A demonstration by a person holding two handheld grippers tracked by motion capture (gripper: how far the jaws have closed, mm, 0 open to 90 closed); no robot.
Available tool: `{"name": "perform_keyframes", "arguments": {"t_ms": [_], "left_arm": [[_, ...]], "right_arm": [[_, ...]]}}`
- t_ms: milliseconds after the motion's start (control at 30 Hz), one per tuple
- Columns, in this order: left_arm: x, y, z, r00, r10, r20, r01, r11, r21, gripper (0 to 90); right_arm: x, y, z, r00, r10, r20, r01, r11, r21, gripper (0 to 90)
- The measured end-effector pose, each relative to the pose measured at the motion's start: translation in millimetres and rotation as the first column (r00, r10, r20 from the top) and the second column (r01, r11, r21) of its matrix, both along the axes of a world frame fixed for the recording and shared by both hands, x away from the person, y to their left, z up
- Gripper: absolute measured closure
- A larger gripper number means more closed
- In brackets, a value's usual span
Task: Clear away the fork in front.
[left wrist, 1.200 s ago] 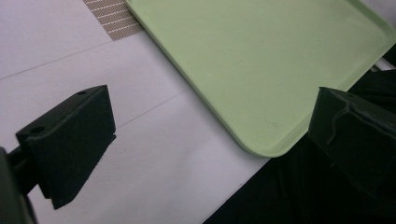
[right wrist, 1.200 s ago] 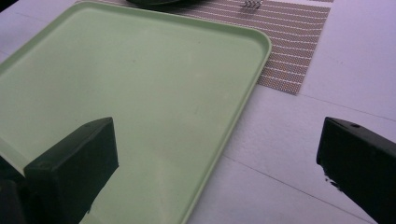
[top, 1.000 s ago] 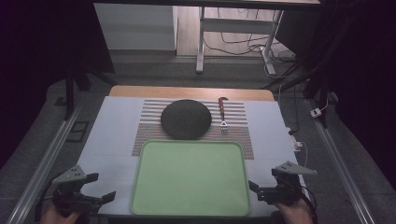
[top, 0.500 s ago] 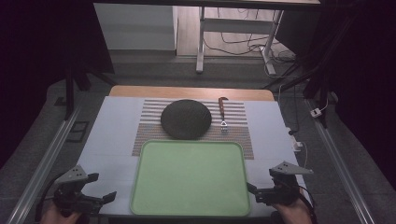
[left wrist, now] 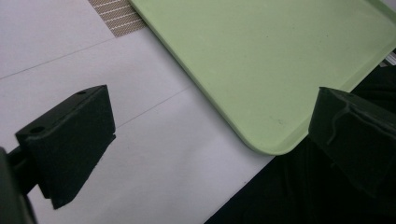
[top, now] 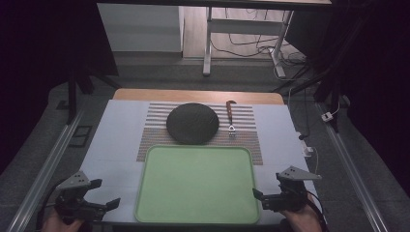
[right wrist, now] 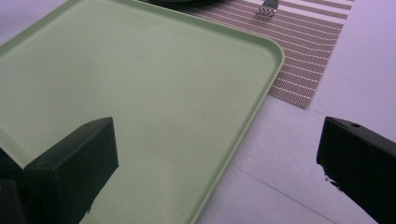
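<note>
A light green tray point(top: 196, 183) lies bare at the near middle of the table. Behind it, a black round plate point(top: 192, 123) rests on a striped placemat point(top: 251, 145), and a fork point(top: 230, 116) with a brown handle lies to the plate's right. My left gripper point(top: 105, 193) hovers open off the tray's near left corner, and that corner of the tray point(left wrist: 261, 51) lies between its jaws. At the tray's near right corner my right gripper point(top: 266, 189) is open, its jaws straddling the right rim of the tray point(right wrist: 140, 79). Neither holds anything.
White table surface point(top: 116, 140) flanks the tray on both sides. The table's near edge runs just below both grippers. Placemat point(right wrist: 308, 51) and fork tines point(right wrist: 266, 7) lie beyond the tray. A white cable plug point(top: 308, 151) sits at the right table edge.
My right gripper has edged slightly left toward the tray's near right corner. The left gripper has barely moved.
</note>
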State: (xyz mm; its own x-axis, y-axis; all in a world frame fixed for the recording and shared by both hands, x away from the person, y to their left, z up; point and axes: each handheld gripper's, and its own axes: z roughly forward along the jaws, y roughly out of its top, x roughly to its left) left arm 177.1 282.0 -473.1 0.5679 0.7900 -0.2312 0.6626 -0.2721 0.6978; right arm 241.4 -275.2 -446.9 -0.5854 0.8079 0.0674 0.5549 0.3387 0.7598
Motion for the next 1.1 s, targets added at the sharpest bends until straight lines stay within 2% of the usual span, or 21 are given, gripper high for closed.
{"name": "perform_keyframes", "arguments": {"t_ms": [433, 533, 633, 767, 867, 1100], "left_arm": [[0.4, 0.0, -0.1, 1.0, 0.001, -0.004, -0.001, 1.0, 0.002, 0.6], [0.5, 0.1, -0.1, 1.0, 0.001, -0.005, -0.001, 1.0, 0.001, 0.6], [0.6, 0.0, -0.3, 1.0, 0.001, -0.006, -0.001, 1.0, 0.002, 0.7], [0.6, 0.0, -0.3, 1.0, 0.002, -0.006, -0.002, 1.0, 0.002, 0.7], [0.7, 0.2, -0.4, 1.0, 0.003, -0.008, -0.003, 1.0, 0.001, 0.7], [0.9, 0.2, -0.5, 1.0, 0.003, -0.009, -0.003, 1.0, 0.0, 0.6]], "right_arm": [[7.9, 4.5, 0.3, 0.9994, 0.034, 0.006, -0.034, 0.999, 0.018, 0.0], [11.6, 6.3, 0.9, 0.9992, 0.039, 0.01, -0.039, 0.998, 0.04, 0.0], [16.0, 8.8, 0.3, 0.9988, 0.048, -0.003, -0.048, 0.997, 0.054, 0.0], [22.1, 13.9, -3.7, 0.9964, 0.077, -0.037, -0.075, 0.996, 0.039, 0.0], [25.5, 17.2, -4.9, 0.9943, 0.1, -0.037, -0.098, 0.994, 0.051, 0.0], [34.7, 24.4, -3.7, 0.9941, 0.105, -0.027, -0.103, 0.993, 0.059, 0.0]]}}
